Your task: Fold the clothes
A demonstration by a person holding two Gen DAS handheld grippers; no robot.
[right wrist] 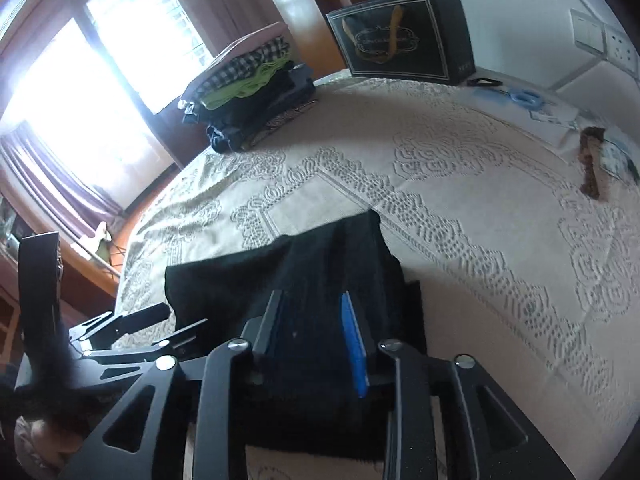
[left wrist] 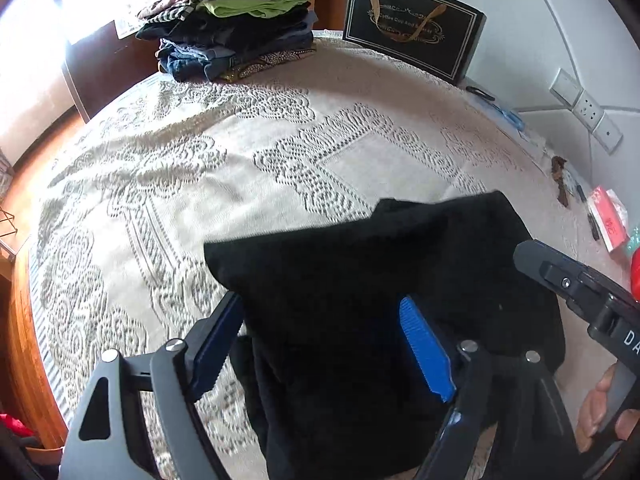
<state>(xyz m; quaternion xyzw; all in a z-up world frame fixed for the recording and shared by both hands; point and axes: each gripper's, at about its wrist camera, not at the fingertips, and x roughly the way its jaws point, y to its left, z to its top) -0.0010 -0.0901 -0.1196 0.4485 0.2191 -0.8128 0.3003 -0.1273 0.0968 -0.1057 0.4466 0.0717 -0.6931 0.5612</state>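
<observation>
Left gripper [left wrist: 320, 340]: jaws spread wide, blue-padded fingers [left wrist: 426, 350] sit either side of the black garment [left wrist: 360, 280], cloth lies between them but they're not pinching it. Right gripper [right wrist: 316, 340]: jaws also apart, narrower gap, black garment [right wrist: 320, 280] runs between the fingers [right wrist: 354, 344]; pads look clear of the cloth on both sides, so not clamped as far as I can see. In the left wrist view the right gripper [left wrist: 576, 284] comes in from the right edge, tip over the garment's right side, with the person's hand [left wrist: 604, 412] on its handle. In the right wrist view the left gripper [right wrist: 152, 328] shows at lower left, fingers parted, tips at the garment's left edge. Garment is a folded dark bundle lying on the lace tablecloth [left wrist: 200, 184] at the near side of the table, one flap sticking out toward the left. Farther out: stack of folded clothes [left wrist: 236, 24] at the far edge near the window [right wrist: 80, 92], checked and lime-green pieces near the top. Black gift bag [left wrist: 414, 28] with gold ribbon handle stands upright at the far right by the wall. Wall sockets [left wrist: 588, 112] on the right, small clutter along the table's right edge, too small to identify
</observation>
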